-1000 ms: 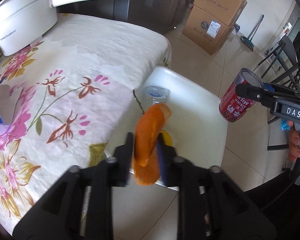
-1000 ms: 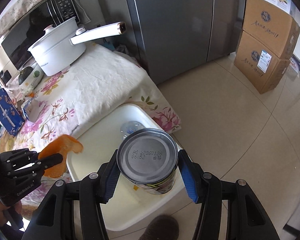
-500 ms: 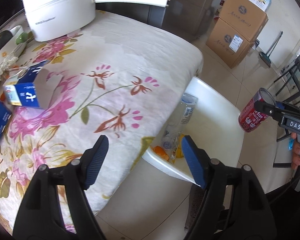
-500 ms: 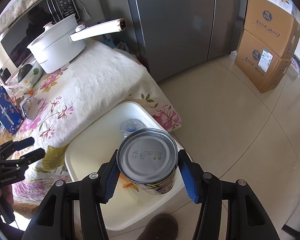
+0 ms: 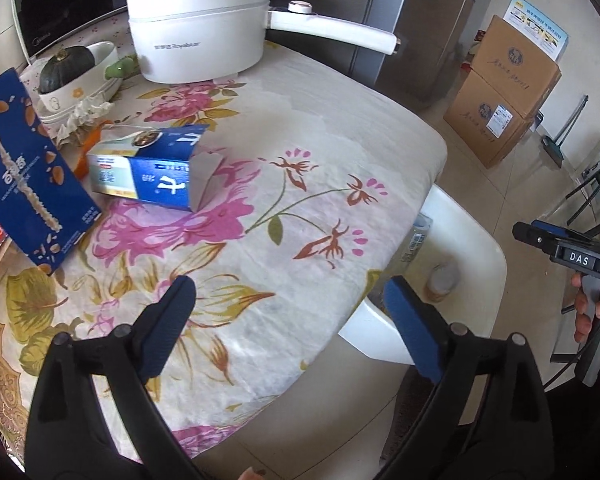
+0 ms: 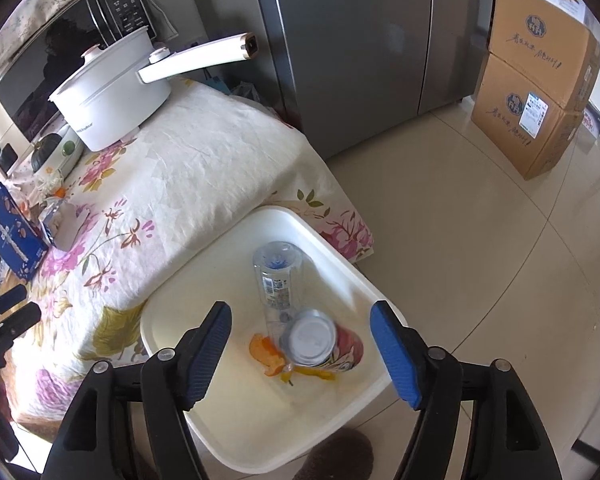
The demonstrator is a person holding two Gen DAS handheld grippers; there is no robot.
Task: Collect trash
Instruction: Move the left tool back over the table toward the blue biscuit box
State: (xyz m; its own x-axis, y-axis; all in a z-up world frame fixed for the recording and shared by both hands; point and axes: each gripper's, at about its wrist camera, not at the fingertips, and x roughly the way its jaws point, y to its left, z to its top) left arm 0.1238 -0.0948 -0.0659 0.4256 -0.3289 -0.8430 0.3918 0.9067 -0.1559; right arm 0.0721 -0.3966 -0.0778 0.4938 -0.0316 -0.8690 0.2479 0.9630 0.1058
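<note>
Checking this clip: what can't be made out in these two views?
- Can in the bin, right wrist view: blurred; label unreadable, and whether it has settled is unclear.
- Bottle, left wrist view: mostly hidden behind the table edge.
- Peel, right wrist view: partly covered by the can and bottle.
- Blue box, left wrist view: cut off by the frame edge.
- Small carton, right wrist view: too small to read.

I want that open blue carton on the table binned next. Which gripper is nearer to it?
Left. The left gripper hovers over the tablecloth, just short of the blue carton. The right gripper hangs over the white bin, off the table's edge.
</note>
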